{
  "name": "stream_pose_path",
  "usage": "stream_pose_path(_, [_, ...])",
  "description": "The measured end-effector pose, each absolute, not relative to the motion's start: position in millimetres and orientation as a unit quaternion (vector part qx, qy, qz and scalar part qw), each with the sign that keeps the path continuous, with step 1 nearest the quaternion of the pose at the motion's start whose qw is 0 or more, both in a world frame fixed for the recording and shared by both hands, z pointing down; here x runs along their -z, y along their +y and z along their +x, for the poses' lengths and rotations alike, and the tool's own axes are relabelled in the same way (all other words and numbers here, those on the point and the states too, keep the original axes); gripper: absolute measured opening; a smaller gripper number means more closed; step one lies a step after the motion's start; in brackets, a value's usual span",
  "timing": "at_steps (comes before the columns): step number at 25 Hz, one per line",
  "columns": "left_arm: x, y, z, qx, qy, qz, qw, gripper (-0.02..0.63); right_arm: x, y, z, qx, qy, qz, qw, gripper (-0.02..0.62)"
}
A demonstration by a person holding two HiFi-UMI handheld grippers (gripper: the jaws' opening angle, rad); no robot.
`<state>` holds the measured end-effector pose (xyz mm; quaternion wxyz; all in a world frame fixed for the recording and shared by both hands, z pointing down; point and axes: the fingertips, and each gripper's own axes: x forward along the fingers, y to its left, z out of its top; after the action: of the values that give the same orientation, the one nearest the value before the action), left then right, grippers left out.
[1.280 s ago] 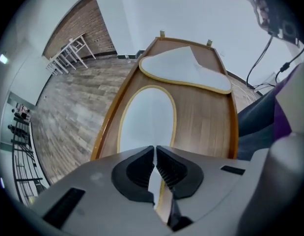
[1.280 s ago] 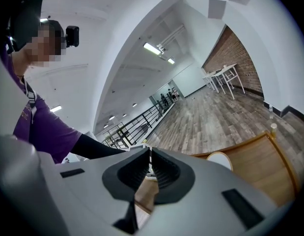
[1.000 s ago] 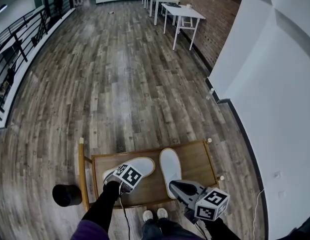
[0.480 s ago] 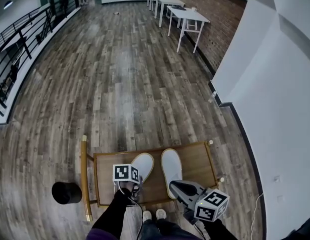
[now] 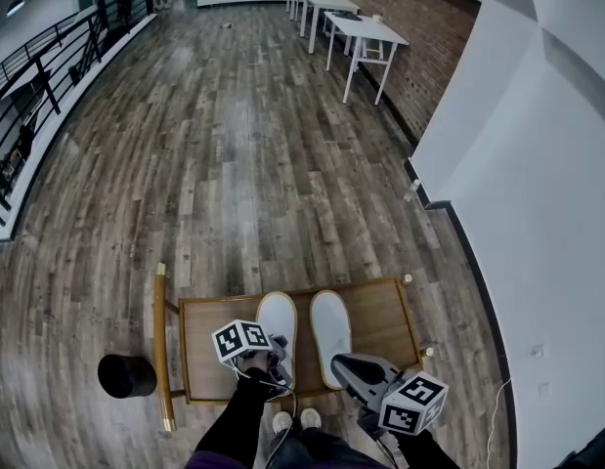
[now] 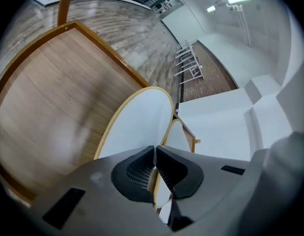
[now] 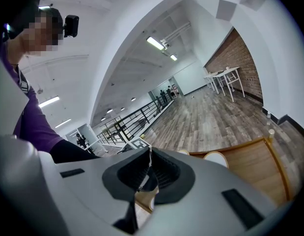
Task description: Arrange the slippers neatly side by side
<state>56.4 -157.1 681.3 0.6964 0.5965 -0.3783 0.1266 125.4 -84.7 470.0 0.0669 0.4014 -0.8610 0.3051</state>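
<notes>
The left gripper clamped the left slipper by its heel. The right slipper lay at its three o'clock. The right gripper sat closed and empty at that slipper's five o'clock.

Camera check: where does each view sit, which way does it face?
Head view: on the head, steeply down at the wooden table; sleeves, shoes show.
Left gripper view: on the left claw, shut on the left slipper's edge, looking across the table.
Right gripper view: on the right claw, shut and empty, facing over the table; sleeve shows.
All share the right slipper.

A black bin stands beside the wooden table.
</notes>
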Motion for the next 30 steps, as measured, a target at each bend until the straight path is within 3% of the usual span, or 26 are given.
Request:
stream_pose_path(5, [-682.3,-158.9,64.5,-0.117,-0.389,0.583,0.704,0.009,-468.6,-83.2,127.4,-0.306,-0.861,0.4,0.064,0.014])
stream_pose_path(18, [-687.8,-152.9,77.8,-0.248,-0.365,0.657,0.611,0.009,-471.0,-82.6,133.3,-0.308,-0.861,0.401,0.059,0.014])
stream_pose_path(30, [-666.3,-149.3,82.9,-0.226,-0.345,0.696,0.588,0.06,-468.3,-85.2,135.3,-0.307,-0.863,0.399,0.048,0.014])
